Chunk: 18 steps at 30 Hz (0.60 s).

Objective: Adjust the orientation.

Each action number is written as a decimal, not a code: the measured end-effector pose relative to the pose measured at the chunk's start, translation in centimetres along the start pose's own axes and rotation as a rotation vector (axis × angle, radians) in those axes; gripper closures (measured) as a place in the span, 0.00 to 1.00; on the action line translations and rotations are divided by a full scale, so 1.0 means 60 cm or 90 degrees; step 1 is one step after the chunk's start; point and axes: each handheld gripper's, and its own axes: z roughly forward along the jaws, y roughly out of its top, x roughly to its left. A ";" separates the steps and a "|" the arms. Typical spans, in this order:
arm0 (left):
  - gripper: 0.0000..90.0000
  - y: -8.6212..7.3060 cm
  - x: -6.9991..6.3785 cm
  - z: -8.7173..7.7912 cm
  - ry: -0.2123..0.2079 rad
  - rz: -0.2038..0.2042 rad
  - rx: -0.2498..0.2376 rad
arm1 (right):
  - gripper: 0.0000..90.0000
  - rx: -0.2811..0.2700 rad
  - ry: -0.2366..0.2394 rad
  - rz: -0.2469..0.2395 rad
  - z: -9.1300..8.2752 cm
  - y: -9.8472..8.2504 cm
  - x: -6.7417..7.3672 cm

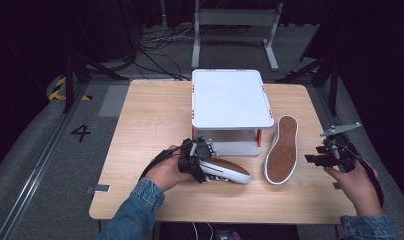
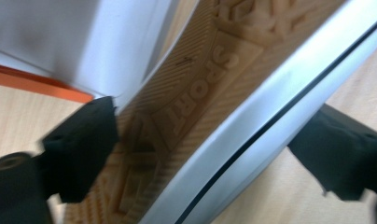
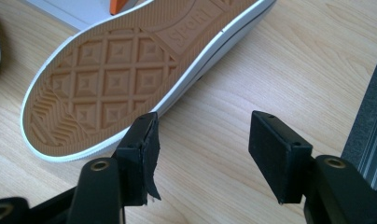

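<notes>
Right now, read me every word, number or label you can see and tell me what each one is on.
"SPORT": moulded into the tan sole of the shoe on its side, left gripper view.
"SPORT": moulded into the sole of the upturned shoe, right gripper view; the last letters are soft.
"4": dark numeral on the grey floor left of the table, high view.
The white stand bears no readable text.

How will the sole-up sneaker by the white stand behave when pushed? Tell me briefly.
The sneaker probably rocks or tips rather than slides cleanly, since it rests on its upper, sole up. The thick rubber sole likely stays fairly stiff. It looks light, so a nudge from the open right gripper should shift it across the wooden table.
</notes>
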 end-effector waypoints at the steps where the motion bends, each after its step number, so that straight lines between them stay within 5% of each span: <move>1: 0.18 0.001 0.002 -0.002 -0.005 0.002 0.006 | 0.48 0.000 -0.001 0.002 -0.002 -0.002 -0.001; 5: 0.29 -0.003 0.008 -0.005 -0.026 0.007 0.007 | 0.48 -0.002 -0.005 0.010 -0.006 -0.008 -0.004; 7: 0.40 -0.006 0.013 -0.007 -0.052 -0.016 0.007 | 0.48 -0.002 -0.005 0.010 -0.006 -0.008 -0.004; 11: 0.47 -0.015 0.012 -0.010 -0.080 -0.029 0.012 | 0.48 0.000 -0.003 0.005 -0.003 -0.005 -0.003; 16: 0.55 -0.026 0.009 -0.031 -0.072 -0.032 -0.020 | 0.48 -0.005 0.002 -0.002 0.003 0.005 -0.001; 18: 0.57 -0.037 0.008 -0.047 -0.091 -0.035 -0.043 | 0.48 -0.002 0.005 -0.009 0.006 0.012 0.001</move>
